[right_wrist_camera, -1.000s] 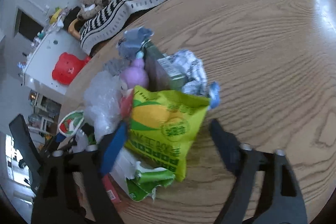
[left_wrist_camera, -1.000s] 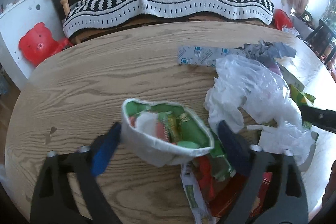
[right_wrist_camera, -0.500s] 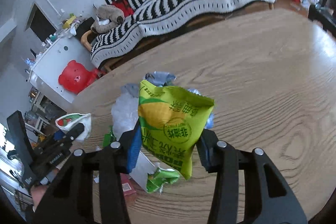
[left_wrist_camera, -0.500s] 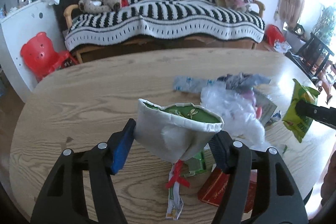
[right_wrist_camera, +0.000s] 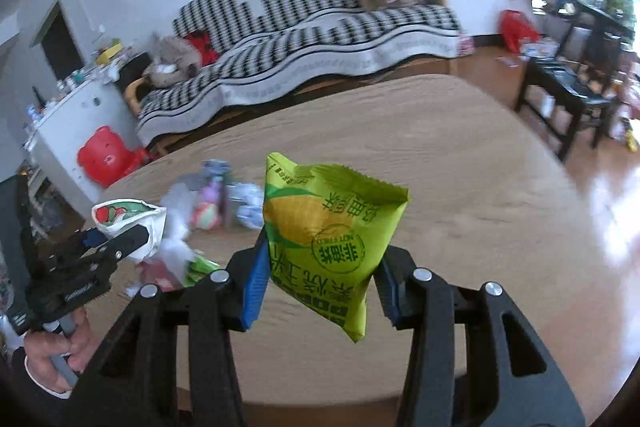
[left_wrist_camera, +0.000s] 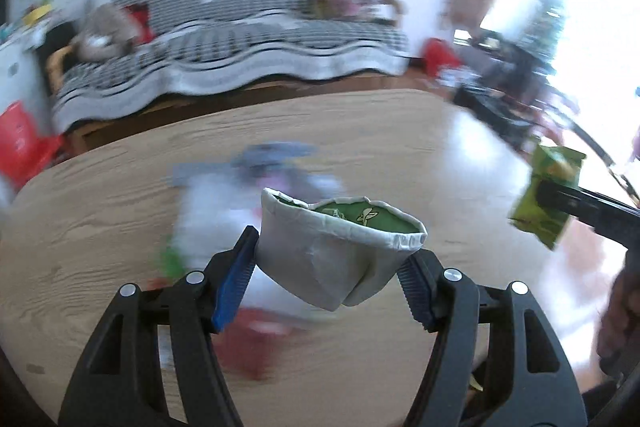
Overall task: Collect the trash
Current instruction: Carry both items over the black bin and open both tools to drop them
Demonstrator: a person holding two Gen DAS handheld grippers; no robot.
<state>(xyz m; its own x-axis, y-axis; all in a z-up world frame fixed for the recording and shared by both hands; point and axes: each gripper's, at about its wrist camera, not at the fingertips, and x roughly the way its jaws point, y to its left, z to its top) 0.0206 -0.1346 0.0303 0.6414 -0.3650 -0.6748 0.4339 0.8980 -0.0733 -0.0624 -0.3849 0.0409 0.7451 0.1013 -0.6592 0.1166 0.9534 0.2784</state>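
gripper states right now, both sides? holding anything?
Left gripper: shut on the crushed white paper cup, held clear of the table.
Right gripper: shut on the yellow-green snack bag, also held clear of the table.

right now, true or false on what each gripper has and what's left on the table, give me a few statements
1. The right gripper is shut on a yellow-green snack bag. True.
2. The left gripper is empty. False: it clamps a crushed white paper cup.
3. The snack bag lies on the wooden table. False: it is held up off the table.
4. A pile of trash remains on the table. True.
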